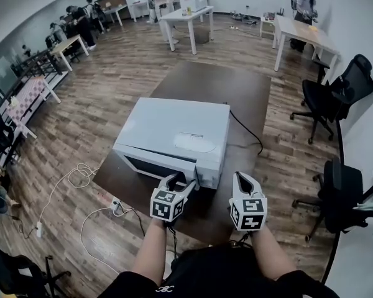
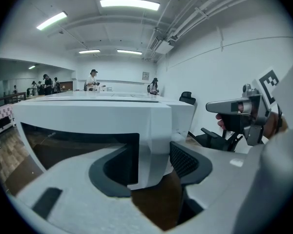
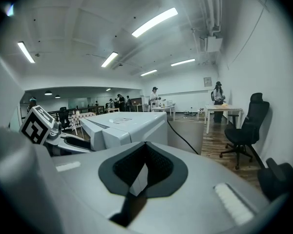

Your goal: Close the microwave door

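Left gripper holds its jaws apart astride the right edge of the microwave door, with no clear press on it; the white microwave sits at the near left corner of the dark table; right gripper, jaws together on nothing, hovers above the table's near edge just right of the microwave

The microwave blocks the counter's centre; bare surface lies open at its 12 and 3 o'clock, crossed there by a black cable.
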A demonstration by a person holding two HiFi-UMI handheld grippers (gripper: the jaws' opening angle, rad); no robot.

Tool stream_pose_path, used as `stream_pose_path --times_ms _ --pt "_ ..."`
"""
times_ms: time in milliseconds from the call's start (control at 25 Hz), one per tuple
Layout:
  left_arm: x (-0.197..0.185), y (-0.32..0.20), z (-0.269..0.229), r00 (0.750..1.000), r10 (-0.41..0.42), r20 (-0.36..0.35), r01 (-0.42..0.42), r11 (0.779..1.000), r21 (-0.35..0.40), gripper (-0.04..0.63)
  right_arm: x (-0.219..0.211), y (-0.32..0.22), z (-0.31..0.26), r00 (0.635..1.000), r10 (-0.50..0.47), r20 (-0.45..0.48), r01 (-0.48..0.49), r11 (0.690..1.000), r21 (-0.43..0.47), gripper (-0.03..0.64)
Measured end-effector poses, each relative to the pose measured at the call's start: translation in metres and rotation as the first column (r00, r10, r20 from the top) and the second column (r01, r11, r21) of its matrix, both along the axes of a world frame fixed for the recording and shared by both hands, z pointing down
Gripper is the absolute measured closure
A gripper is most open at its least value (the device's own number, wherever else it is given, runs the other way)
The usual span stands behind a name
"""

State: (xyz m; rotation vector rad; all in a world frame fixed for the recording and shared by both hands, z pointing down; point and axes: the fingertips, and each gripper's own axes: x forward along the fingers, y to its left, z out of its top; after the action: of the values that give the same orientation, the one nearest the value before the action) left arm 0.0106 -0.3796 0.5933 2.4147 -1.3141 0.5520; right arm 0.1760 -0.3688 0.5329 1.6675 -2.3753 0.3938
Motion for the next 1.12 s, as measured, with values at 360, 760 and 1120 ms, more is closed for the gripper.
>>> stream_pose_path --times_ms 360,760,1120 --pt "0.005 -0.015 0.001 1.000 -0.006 -0.001 0.006 1.000 -0.013 0.339 0.004 -0.003 0.003 1.000 0.014 0.003 -0.014 1.000 -0.005 0.607" --pt "0.013 -0.009 -0.004 0.999 0.028 0.023 -0.029 0.999 0.029 0.400 -0.009 -0.001 -0.002 1.000 0.010 0.000 -0.010 1.000 -0.006 0.607" --pt "-0.004 0.004 -0.031 1.000 0.018 0.018 -0.020 0.995 0.095 0.538 -0.048 0.006 -0.015 1.000 -0.021 0.008 0.021 1.000 0.014 0.607"
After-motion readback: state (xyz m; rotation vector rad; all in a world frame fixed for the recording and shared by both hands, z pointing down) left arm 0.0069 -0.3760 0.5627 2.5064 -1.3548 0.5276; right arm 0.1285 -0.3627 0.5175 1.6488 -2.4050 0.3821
